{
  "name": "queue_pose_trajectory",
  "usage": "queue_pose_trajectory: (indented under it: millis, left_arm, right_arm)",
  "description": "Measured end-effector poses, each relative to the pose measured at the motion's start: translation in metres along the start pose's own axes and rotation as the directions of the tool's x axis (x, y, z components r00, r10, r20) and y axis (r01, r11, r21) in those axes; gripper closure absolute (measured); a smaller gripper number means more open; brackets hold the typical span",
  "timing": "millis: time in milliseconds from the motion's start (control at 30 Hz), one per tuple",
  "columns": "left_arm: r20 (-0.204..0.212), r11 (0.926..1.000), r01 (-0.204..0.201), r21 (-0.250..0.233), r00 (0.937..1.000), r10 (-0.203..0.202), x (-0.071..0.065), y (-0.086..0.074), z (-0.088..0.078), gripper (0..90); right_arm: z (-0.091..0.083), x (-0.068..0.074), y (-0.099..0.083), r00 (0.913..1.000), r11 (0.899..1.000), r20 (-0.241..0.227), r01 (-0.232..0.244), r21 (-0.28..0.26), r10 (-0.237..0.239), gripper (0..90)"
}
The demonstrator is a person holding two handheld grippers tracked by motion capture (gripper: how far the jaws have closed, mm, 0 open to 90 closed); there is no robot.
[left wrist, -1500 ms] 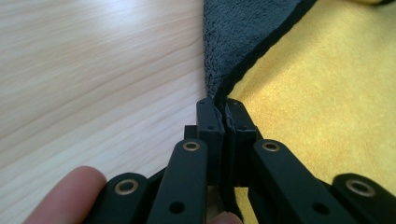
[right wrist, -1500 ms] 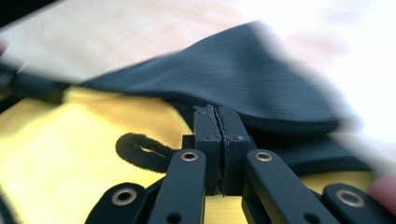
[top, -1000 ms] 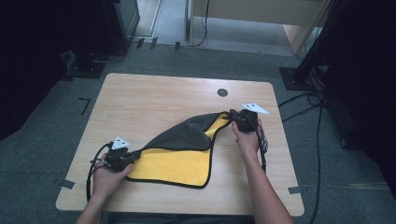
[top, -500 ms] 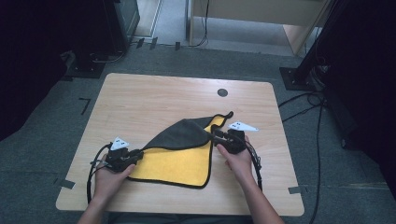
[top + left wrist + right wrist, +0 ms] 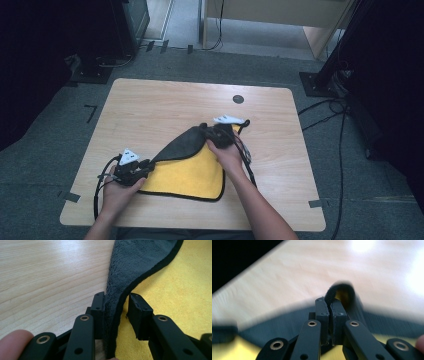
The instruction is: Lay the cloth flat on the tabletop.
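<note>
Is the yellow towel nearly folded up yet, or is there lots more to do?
About halfway. Done: one corner of the towel is turned over, so its grey side lies across the yellow. In hand: the right gripper is shut on the black edge near the loop, while the left gripper has just been opening, the hem loose between its jaws. Left: probably laying the flap flat and squaring the edges.

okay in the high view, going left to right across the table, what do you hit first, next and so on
Left gripper → yellow and grey cloth → right gripper pinching the cloth's corner → dark round hole in the table.
</note>
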State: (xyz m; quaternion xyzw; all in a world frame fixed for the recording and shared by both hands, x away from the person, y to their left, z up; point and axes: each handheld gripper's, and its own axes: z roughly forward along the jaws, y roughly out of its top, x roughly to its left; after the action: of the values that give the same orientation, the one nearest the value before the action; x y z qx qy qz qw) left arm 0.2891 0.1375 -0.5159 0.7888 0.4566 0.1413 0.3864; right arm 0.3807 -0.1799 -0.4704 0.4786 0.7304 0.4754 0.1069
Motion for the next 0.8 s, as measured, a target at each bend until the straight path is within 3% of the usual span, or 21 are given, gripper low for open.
queue_pose_trajectory:
  millis: [167,233,300,367,467,600,700,800]
  left_arm:
    - [0.007,1.0,0.004,-0.004,1.0,-0.004,0.001,-0.002,-0.001,67.0]
    - [0.007,0.9999,0.011,-0.007,0.9999,-0.011,0.002,-0.002,-0.002,66.0]
    - [0.006,0.9998,0.017,-0.007,0.9998,-0.017,0.003,-0.003,-0.003,64.0]
    - [0.005,0.9998,0.019,-0.009,0.9998,-0.019,0.003,-0.003,-0.003,62.2]
    - [-0.009,0.9996,0.027,-0.009,0.9996,-0.027,0.003,-0.002,-0.003,60.2]
    - [-0.025,0.9993,0.036,-0.011,0.999,-0.037,0.003,-0.001,-0.002,59.8]
    - [-0.03,0.9994,0.033,-0.009,0.999,-0.033,0.002,-0.001,-0.002,59.5]
    - [-0.033,0.9993,0.036,-0.007,0.9988,-0.036,0.001,-0.001,-0.002,57.5]
  right_arm:
    - [0.045,0.013,0.068,0.9999,0.996,0.009,0.009,-0.086,-0.009,85.2]
    - [0.056,0.014,0.088,1.0,0.991,-0.003,-0.005,-0.13,0.005,66.1]
    - [0.058,0.016,0.099,0.9999,0.99,-0.009,0.01,-0.141,-0.012,60.6]
    - [0.053,0.016,0.1,0.9991,0.989,-0.005,0.042,-0.143,-0.043,57.1]
    - [0.04,0.001,0.091,0.9944,0.988,0.059,0.094,-0.124,-0.088,55.5]
    - [0.024,-0.037,0.077,0.9928,0.993,0.119,0.03,-0.111,-0.017,55.5]
    - [0.011,-0.068,0.063,0.9841,0.996,0.176,-0.012,-0.085,0.027,55.2]
    - [0.0,-0.094,0.038,0.97,0.999,0.242,-0.018,-0.027,0.024,55.1]
